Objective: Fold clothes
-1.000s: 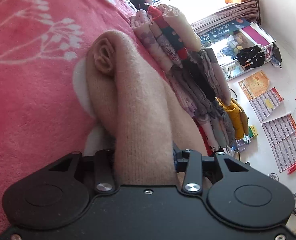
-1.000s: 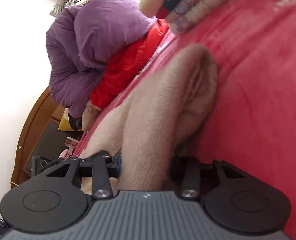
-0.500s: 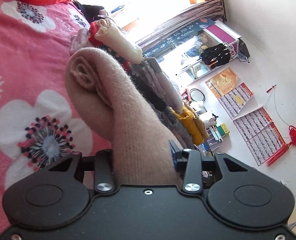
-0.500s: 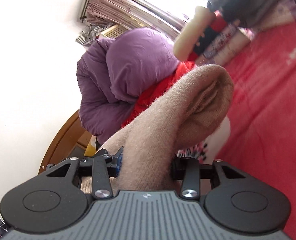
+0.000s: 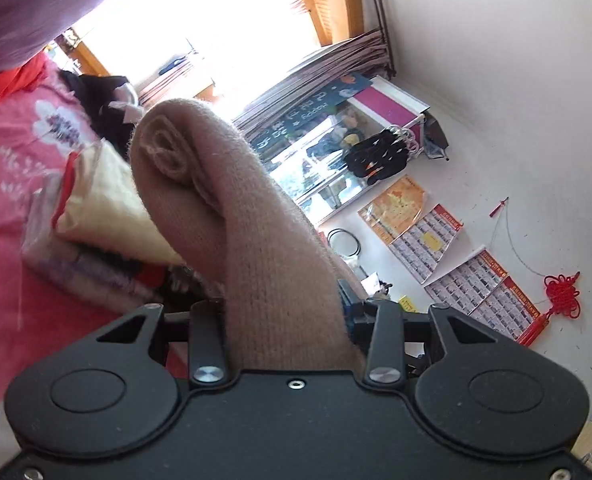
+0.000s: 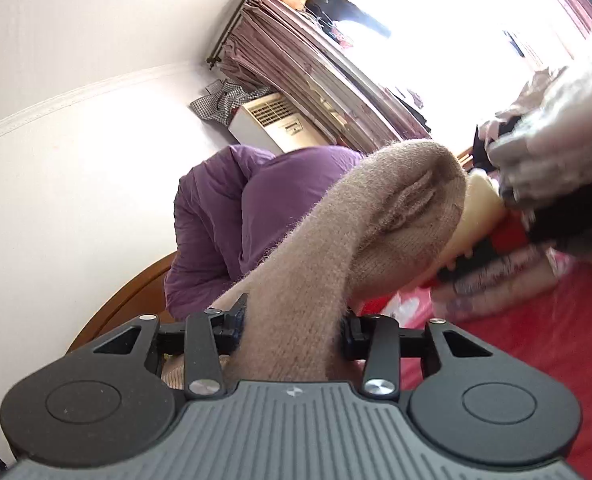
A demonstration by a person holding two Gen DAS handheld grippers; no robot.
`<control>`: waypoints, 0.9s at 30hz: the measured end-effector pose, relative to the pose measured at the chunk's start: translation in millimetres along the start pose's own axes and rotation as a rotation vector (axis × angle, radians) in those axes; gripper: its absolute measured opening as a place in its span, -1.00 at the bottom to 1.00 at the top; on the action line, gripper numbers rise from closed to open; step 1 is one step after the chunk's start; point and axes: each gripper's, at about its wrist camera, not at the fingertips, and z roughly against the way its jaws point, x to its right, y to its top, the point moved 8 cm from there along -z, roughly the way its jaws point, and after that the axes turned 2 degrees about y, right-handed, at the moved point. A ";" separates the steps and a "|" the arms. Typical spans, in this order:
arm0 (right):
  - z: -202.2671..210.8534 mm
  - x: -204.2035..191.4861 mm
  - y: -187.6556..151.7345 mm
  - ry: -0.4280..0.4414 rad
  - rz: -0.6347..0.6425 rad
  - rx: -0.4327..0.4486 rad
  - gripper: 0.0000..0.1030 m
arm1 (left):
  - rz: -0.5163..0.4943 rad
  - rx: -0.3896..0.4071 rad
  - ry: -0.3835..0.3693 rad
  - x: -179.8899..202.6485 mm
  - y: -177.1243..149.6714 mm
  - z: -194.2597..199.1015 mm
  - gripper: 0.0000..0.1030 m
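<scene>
Garment: tan knit sweater [image 5: 256, 240], folded into a thick roll, held up off the pink floral bed [image 5: 12, 184] by both ends.
Left gripper [image 5: 284, 316]: fingers partly closed, clamping one end of the roll.
Right gripper [image 6: 292, 324]: fingers partly closed, clamping the other end [image 6: 315, 256].
Beyond: stack of folded clothes [image 5: 108, 240] on the bed, just past the roll; purple jacket [image 6: 256, 216] far left.

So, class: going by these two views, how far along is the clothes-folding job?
Done: a stack of folded clothes sits on the red bedspread. In hand: the left claw and right claw each grip the folded beige sweater, held up beside that stack. Left: setting it down.
</scene>
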 end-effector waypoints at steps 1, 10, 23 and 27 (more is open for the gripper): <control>-8.0 0.2 17.8 0.003 0.023 0.009 -0.17 | -0.002 0.011 -0.014 1.5 14.2 -11.3 -0.26; -82.9 73.5 144.3 -0.071 -0.031 0.107 -0.15 | 0.063 0.003 0.111 -71.8 92.2 -133.7 0.31; -91.1 182.1 75.2 -0.512 -0.039 -0.014 0.22 | 0.219 -0.031 0.313 -153.4 21.7 -69.4 0.44; -63.3 139.6 46.6 -0.497 0.014 -0.034 0.34 | 0.159 -0.035 0.357 -121.9 2.8 -22.4 0.45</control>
